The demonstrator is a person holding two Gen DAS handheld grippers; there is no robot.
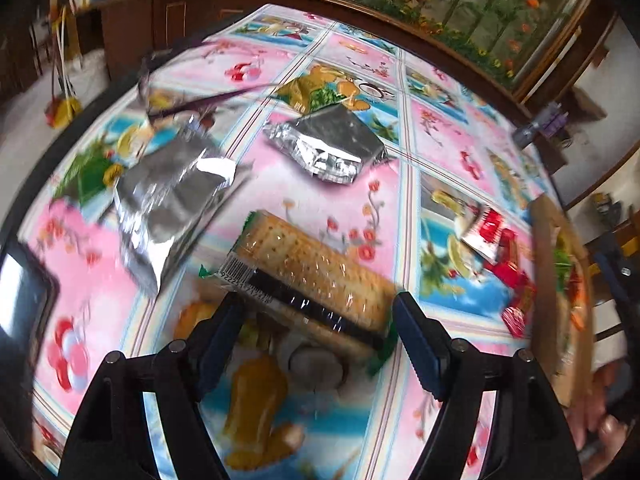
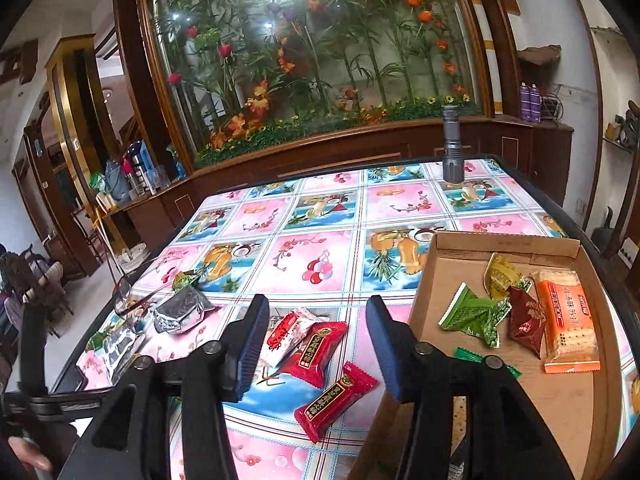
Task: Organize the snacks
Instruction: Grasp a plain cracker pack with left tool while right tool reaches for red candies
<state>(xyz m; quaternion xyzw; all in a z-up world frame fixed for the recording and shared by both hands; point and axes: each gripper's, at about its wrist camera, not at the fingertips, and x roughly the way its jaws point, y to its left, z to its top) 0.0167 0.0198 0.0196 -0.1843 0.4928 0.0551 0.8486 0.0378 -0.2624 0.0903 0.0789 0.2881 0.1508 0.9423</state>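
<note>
We log the left gripper pitched steeply down over the tabletop, its jaws standing wide with a cracker pack lying between the fingertips; the pads do not press on it as far as we can tell, though the picture is blurred. Beyond that pack we list two silver foil pouches, one near the middle and one to the left, well apart from each other, with bare patterned cloth between them. The right gripper points gently downward, jaws partly apart and holding nothing, with three red snack packets below and between its fingers: a red-and-white packet, a red packet touching it, and a second red packet nearer the camera. Just to the right of them stands a shallow cardboard tray, its near-left wall beside the right finger. In it we count a green wrapper, a yellow-green wrapper, a dark red wrapper and an orange cracker pack, clustered at the far right, leaving the tray's near floor mostly bare. A grey flashlight stands upright at the far edge. The middle of the tabletop lies open, bounded by a dark raised rim.
</note>
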